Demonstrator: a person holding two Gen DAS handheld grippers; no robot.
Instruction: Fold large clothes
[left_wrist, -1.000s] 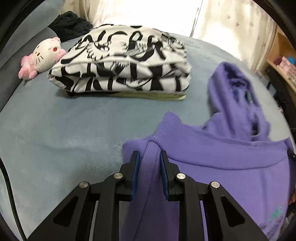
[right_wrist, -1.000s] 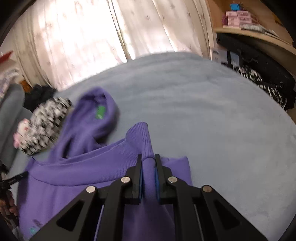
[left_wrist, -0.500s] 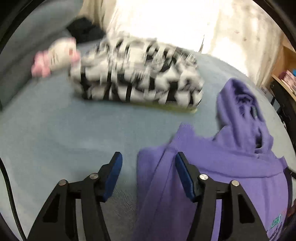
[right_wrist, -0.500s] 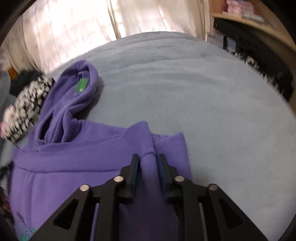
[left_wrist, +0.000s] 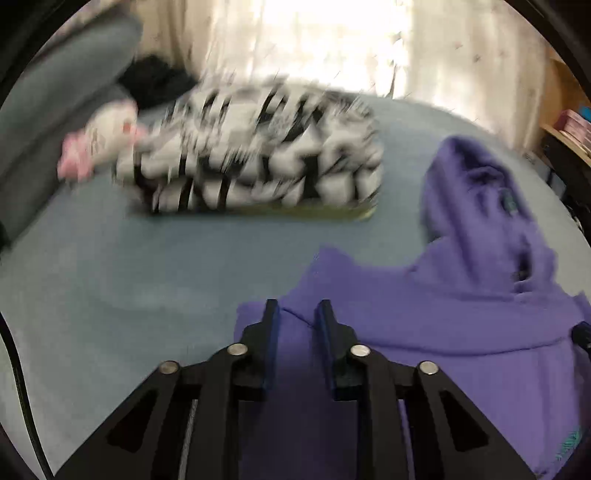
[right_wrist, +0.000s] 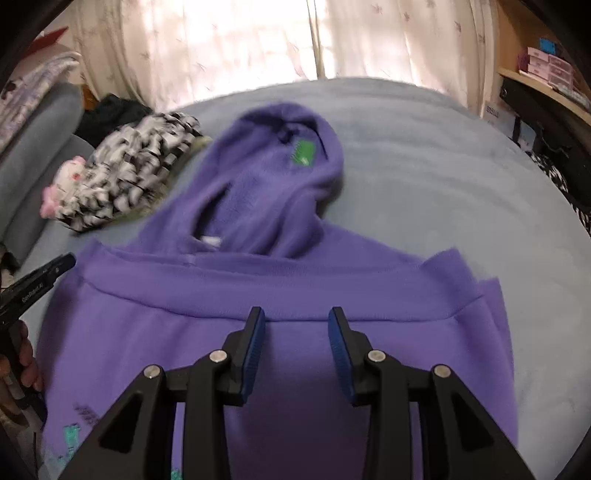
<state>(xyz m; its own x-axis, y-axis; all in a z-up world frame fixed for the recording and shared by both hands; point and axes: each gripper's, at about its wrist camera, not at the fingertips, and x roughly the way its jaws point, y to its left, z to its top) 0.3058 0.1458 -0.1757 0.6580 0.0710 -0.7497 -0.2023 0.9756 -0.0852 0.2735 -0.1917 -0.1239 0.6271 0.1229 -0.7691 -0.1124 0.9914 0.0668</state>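
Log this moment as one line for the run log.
purple hoodie flat on bed | left gripper closing over sleeve edge | right gripper opening, released

left tool (left_wrist: 295, 314): jaws closing | right tool (right_wrist: 296, 317): jaws opening, pitched down

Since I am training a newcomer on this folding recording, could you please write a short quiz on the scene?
1. True or false: the purple hoodie hangs from a rack.
2. What colour is the label inside its hood? A red, B green, C yellow.
3. In the left wrist view, what lies just left of the folded black-and-white garment?

Key:
1. False: it lies spread on the grey-blue bed.
2. B.
3. The pink-and-white plush toy.
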